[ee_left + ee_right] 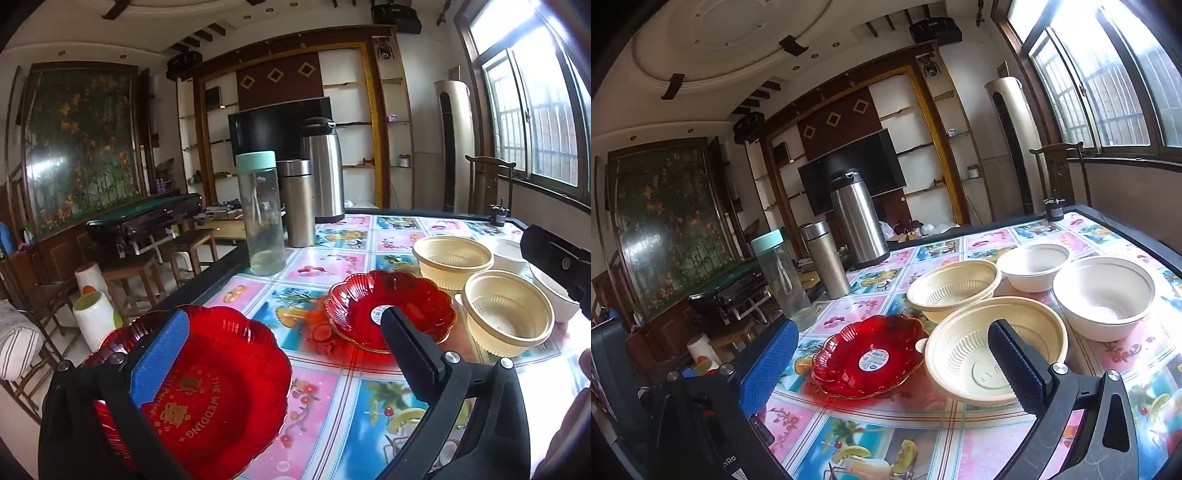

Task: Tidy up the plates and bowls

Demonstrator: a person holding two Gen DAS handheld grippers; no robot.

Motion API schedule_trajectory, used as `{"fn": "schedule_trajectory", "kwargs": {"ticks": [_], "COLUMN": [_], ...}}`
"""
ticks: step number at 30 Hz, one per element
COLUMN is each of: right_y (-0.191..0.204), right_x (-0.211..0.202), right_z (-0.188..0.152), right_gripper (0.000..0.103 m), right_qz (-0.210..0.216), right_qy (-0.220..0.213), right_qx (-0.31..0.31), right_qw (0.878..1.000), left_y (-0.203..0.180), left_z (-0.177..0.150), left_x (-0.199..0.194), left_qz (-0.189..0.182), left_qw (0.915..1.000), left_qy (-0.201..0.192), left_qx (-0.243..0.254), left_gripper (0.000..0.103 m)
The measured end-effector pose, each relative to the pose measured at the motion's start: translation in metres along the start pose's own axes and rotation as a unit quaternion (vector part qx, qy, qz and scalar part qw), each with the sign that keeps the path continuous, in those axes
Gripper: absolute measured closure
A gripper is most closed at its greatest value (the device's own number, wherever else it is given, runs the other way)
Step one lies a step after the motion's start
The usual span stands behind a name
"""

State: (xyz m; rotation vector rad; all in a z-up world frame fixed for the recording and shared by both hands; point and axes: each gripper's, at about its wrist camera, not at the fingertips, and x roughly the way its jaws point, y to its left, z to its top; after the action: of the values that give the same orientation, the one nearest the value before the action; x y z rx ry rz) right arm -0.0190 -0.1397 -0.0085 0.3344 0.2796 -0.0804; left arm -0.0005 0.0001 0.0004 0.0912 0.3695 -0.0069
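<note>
Wide-spread jaws of the left gripper hold nothing — a red wedding plate lies just under them at the bench edge. Equally wide and empty, the right gripper hovers over a smaller red dish and cream bowl — white bowls beyond.

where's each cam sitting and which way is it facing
Left wrist: on the left gripper, facing across the tiled table at the red plastic wedding plate; jaws open, plus a hand.
Right wrist: on the right gripper, facing the cream ribbed bowl; jaws open.
Shared: red scalloped glass dish, steel thermos.
</note>
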Motion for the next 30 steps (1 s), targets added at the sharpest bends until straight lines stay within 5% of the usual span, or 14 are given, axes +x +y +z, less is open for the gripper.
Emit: {"fn": "schedule_trajectory", "kwargs": {"ticks": [4,18,24,30], "right_y": [-0.001,-0.007,-0.007,-0.008], "right_x": [-0.002,0.005,0.011,0.013], "right_z": [0.0,0.0,-0.001,-0.002], "right_gripper": [0.0,0.0,0.0,0.0], "right_qz": [-0.006,-0.004,0.0,-0.002], "right_qy": [-0.002,0.015,0.028,0.032], "right_qx": [0.001,0.017,0.027,0.033], "right_qw": [1.0,1.0,0.999,0.999], "left_y": [-0.001,-0.003,0.002,0.019], "left_z": [-0.001,0.005,0.007,0.018], "left_x": [0.01,-0.002,0.0,-0.007], "left_qz": [0.027,-0.004,-0.014,-0.013], "left_qw": [0.9993,1.0,0.999,0.9997], "left_qy": [0.026,-0.002,0.043,0.02], "left_qx": [0.0,0.005,0.004,-0.009], "left_gripper": [0.0,0.0,0.0,0.0]}}
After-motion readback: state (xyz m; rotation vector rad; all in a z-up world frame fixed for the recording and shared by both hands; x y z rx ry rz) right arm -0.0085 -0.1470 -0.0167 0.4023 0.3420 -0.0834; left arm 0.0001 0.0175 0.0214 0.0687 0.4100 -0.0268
